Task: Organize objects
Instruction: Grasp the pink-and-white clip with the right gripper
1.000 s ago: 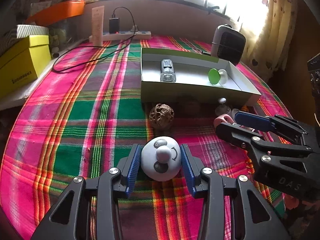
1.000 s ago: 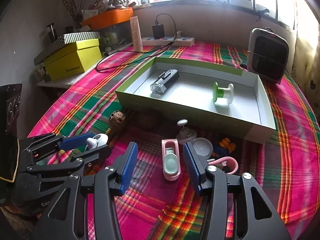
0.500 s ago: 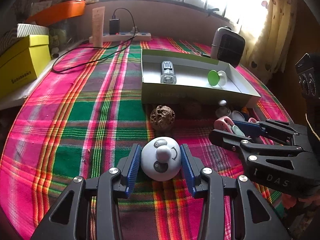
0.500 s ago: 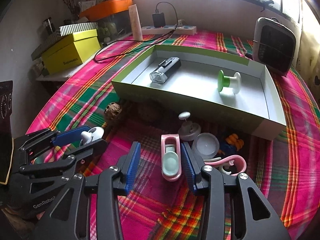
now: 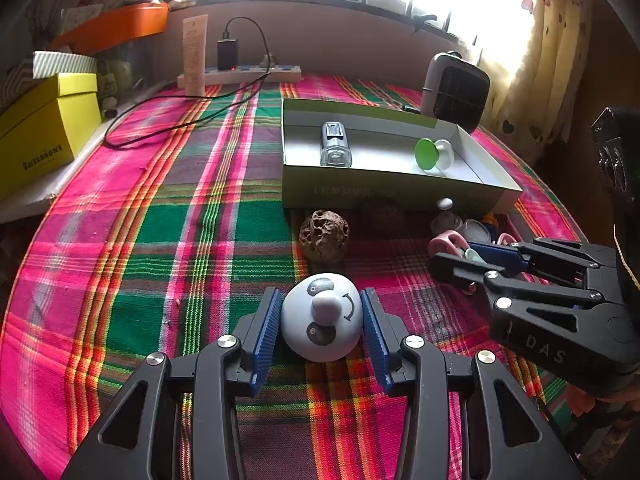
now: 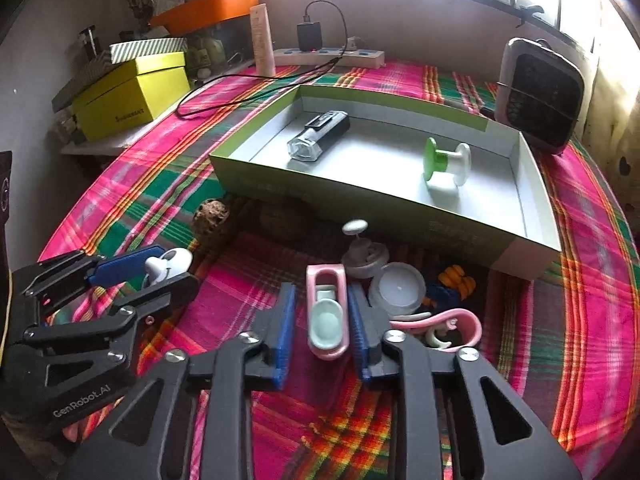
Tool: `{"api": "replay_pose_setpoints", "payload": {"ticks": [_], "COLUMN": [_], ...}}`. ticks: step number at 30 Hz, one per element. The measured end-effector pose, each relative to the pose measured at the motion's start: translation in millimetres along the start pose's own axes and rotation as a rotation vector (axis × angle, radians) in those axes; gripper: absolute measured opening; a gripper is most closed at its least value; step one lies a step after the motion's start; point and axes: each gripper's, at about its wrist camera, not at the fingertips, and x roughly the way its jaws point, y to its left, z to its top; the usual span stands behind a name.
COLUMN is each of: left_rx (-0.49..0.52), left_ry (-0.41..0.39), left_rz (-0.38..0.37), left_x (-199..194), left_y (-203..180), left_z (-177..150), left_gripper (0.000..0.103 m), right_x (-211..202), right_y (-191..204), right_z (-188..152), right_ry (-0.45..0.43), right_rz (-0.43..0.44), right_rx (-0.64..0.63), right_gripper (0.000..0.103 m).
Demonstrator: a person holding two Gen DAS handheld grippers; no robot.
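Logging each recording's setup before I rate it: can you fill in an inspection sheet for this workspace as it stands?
Surface: plaid cloth covering the table.
Job's things: open box holding a torch and a green-and-white spool; in front of it a brown ball, a candle and a pink hook.
Clutter: heater behind the box.
Grippers: left gripper has its fingers closed on a white face toy; right gripper has just been closing, with a pink clip between its fingers.
Cables: black cable running across the cloth from a power strip.
Surroundings: yellow box, curtain.
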Motion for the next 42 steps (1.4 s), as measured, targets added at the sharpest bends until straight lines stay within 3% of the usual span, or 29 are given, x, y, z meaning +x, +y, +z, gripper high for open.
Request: {"api": "replay_pose_setpoints", "payload": {"ticks": [42], "left_rx": [0.042], "left_ry": [-0.021], "left_rz": [0.052], "left_x": [-11.0], "left_y": [-8.3], "left_z": [6.6], "left_gripper": [0.038], "right_x": [-11.6], "right_y": [5.9], "right_z": [-4.4], "right_ry": [-0.024], "right_rz": [0.034], "right_rx": [0.015], "right_gripper": [0.018]}}
